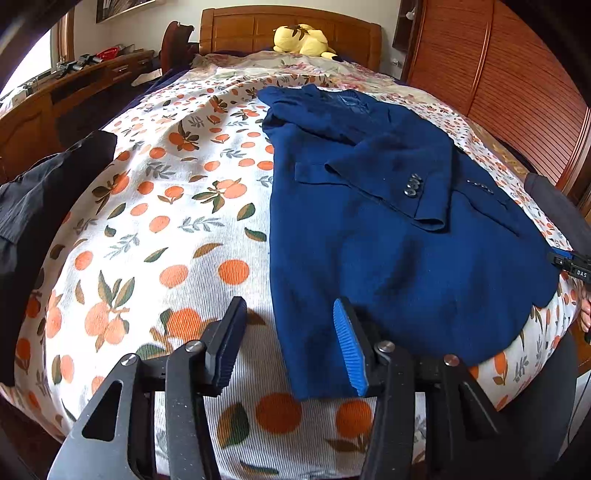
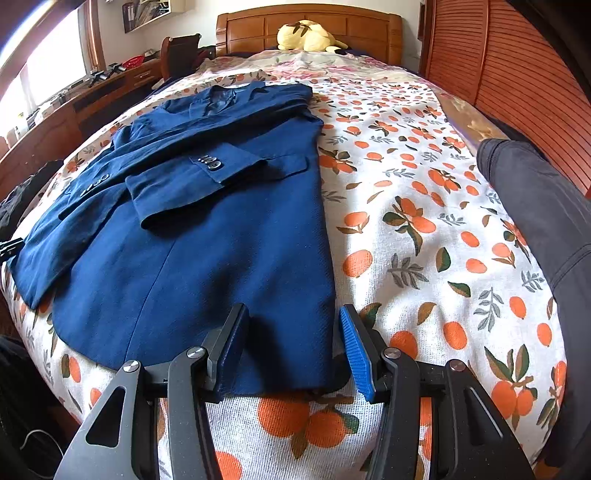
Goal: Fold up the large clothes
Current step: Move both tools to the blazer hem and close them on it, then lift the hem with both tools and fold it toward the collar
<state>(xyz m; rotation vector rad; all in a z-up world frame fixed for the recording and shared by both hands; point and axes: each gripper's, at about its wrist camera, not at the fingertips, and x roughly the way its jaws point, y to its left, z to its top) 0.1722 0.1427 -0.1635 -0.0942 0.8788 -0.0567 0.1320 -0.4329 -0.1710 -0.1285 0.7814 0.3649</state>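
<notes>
Both grippers are held low over the near hem of a blue jacket [image 1: 388, 236], which is spread flat on a bed covered with an orange-print sheet [image 1: 166, 221]. Its collar is turned toward the headboard [image 2: 306, 26] and its sleeves are already folded across the front.

The left gripper [image 1: 290, 343] is seen about half open; the jacket's near left corner lies between its fingers, but the pads are not seen pressing on the cloth, so nothing is taken to be held. The right gripper [image 2: 291, 347] is likewise about half open and straddles the near right corner of the hem, with cloth lying between the fingers and no squeeze visible.

The step in hand is judged to be the grasp of the two bottom corners, ahead of a lengthwise fold of the hem up toward the collar. For the next move, both sets of jaws would need to be closed on the fabric, and the corners lifted together and carried evenly up the bed, so that the crossed sleeves are not dragged askew.

A dark garment [image 1: 40, 192] lies at the left bed edge and a yellow plush toy [image 1: 301, 38] by the headboard, both well apart from the jacket.
</notes>
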